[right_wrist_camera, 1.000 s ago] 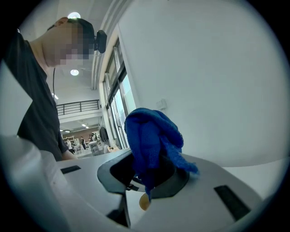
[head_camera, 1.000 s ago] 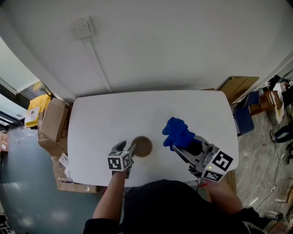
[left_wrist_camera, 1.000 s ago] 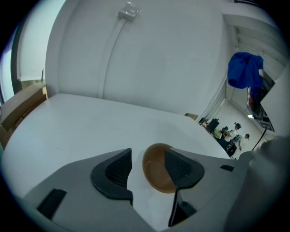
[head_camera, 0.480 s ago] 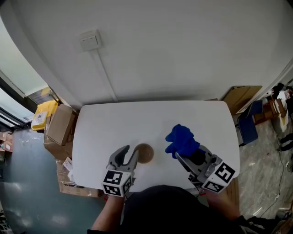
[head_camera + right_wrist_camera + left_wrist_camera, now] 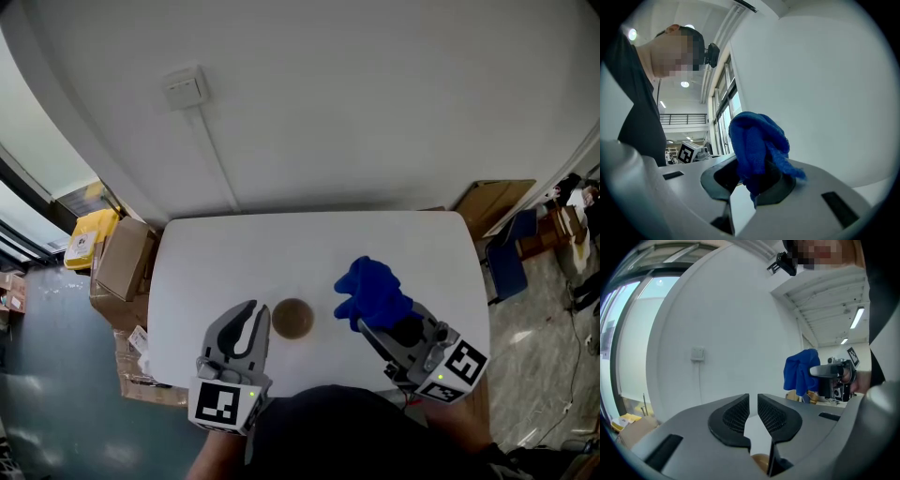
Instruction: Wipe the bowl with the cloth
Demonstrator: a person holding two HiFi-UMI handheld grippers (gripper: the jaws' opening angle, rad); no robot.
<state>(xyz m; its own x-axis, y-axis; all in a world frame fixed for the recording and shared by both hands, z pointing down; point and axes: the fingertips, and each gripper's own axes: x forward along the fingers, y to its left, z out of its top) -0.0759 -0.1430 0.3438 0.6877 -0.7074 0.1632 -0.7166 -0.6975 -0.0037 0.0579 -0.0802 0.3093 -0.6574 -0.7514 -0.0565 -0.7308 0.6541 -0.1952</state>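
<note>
A coarse, open-weave blue cloth is shown at 3 o'clock of a smooth, wood-toned bowl; the table is matt white.

Overhead plus two jaw-level views
Head view looks steeply down on the table; all three share the blue cloth.

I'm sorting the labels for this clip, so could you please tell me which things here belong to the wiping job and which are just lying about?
Job: brown bowl on the white table; blue cloth clamped in the right gripper; left gripper, jaws just closing, empty.
Lying about: cardboard boxes; yellow package; wall plate.
</note>
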